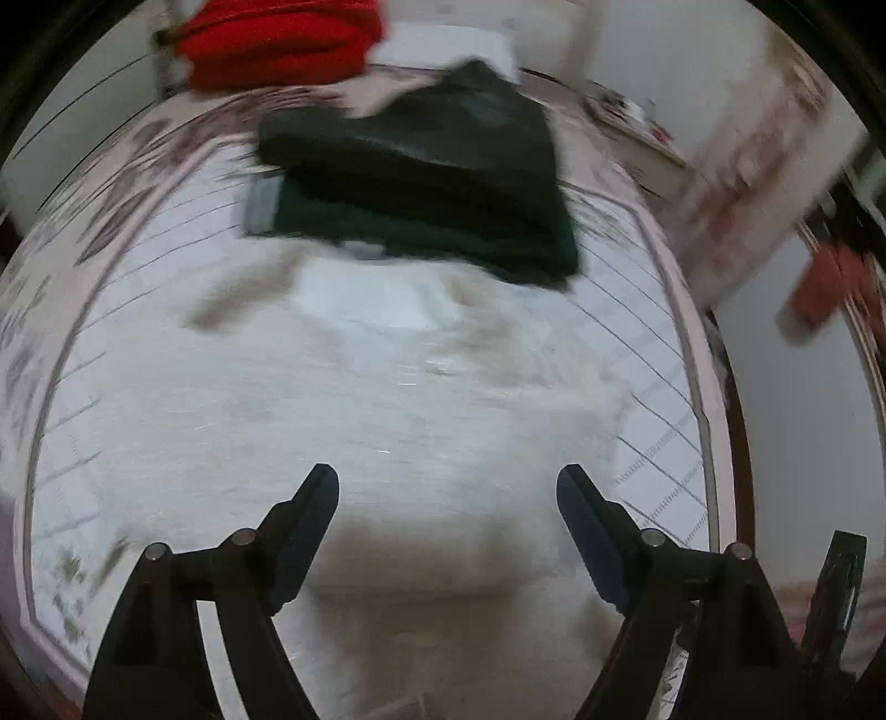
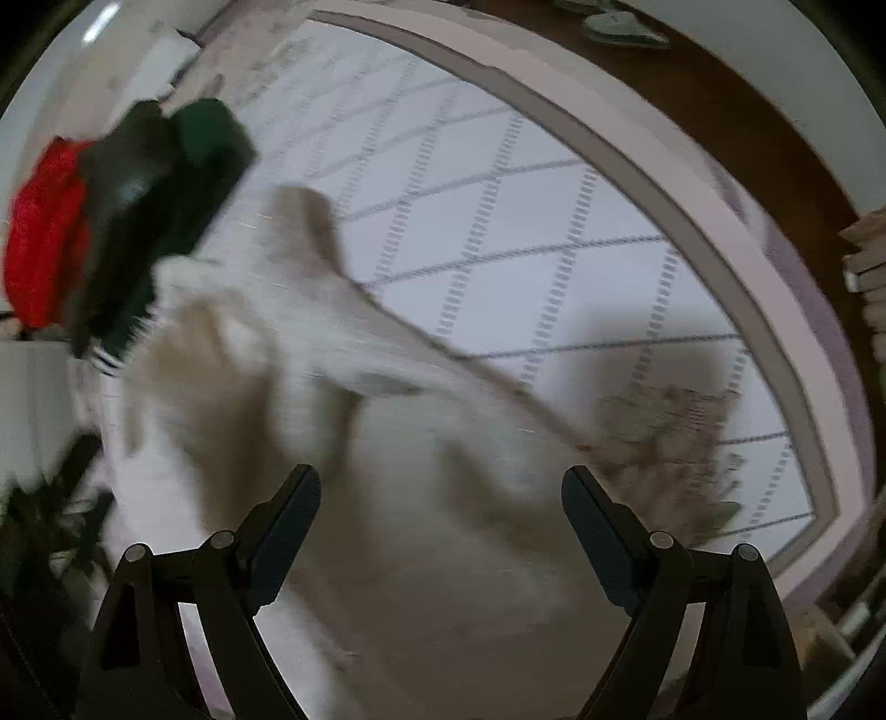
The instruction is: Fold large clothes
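- Two black two-finger grippers in view, both with jaws spread wide and nothing between the pads: left gripper and right gripper.
- Positioned under both: large cream-white fleecy garment, lying on a pale bedspread with a grey diamond grid and pink border.
- Garment location: centre of the bedspread, near edge below the left gripper, far edge touching or just short of the dark stack; blur prevents telling which.
- Long axis in the left wrist view: running away from the gripper toward the stack.
- Right wrist view: same garment spread from lower centre toward upper left, with one narrow part reaching up-left to a rounded end; folded or flat state unclear through motion blur.
- Beyond the garment: folded dark green cloth with a folded black garment on top of it.
- Behind that stack: red knitted bundle, near the far edge of the bedspread.
- Right wrist view: brown floor strip beside the bedspread border.
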A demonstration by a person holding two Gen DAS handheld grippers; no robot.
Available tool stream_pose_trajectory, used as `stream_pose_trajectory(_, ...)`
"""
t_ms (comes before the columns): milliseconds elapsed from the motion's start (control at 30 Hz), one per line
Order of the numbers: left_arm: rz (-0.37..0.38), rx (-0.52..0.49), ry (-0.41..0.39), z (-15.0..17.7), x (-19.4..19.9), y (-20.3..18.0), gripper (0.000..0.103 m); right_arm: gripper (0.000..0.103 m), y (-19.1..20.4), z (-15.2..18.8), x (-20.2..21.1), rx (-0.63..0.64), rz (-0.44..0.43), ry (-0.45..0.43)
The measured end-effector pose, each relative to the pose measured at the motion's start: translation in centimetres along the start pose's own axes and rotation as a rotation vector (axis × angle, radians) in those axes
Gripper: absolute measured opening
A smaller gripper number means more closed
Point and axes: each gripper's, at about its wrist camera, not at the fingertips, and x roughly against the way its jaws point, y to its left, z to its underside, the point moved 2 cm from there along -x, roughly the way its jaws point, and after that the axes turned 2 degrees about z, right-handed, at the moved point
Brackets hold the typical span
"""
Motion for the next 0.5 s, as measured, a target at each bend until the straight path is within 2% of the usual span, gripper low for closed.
stream_pose_trajectory(100,-0.065,0.112,-0.042,-0.6,1.9,5.2,0.08,0.09,1.8,-2.3,0.2,0.015,-0.079,0.006)
stream_pose_trajectory(133,-0.1,0.135,-0.065,-0.7,2.3,6.9,0.081,0.09,3.0,-2.8,0.1,0.029,-0.101,0.01)
stream_pose_trajectory(200,-0.195,0.163,-0.1,-0.7,2.5,10.3,0.081,0.09,7.0,-5.9,-2.0,0.065,-0.142,0.028)
stream_pose_trajectory(267,-0.277,0.177,-0.091,-0.7,2.0,13.1,0.084,0.09,9.3,-7.9,-3.6,0.101,-0.178,0.038)
stream_pose_trajectory(333,-0.357,0.167,-0.09,-0.6,1.4,15.5,0.084,0.09,12.1,-8.6,-6.4,0.171,-0.162,0.08)
stream_pose_trajectory(400,-0.403,0.14,-0.074,-0.4,0.6,17.1,0.084,0.088,13.4,-8.8,-9.3,0.227,-0.134,0.126)
stream_pose_trajectory(467,-0.43,0.129,-0.039,-0.5,-0.3,18.3,0.084,0.039,14.6,-9.0,-11.0,0.288,-0.103,0.128)
stream_pose_trajectory(500,-0.433,0.128,-0.018,-0.5,-0.7,18.7,0.084,0.019,15.3,-9.0,-11.4,0.332,-0.03,0.117)
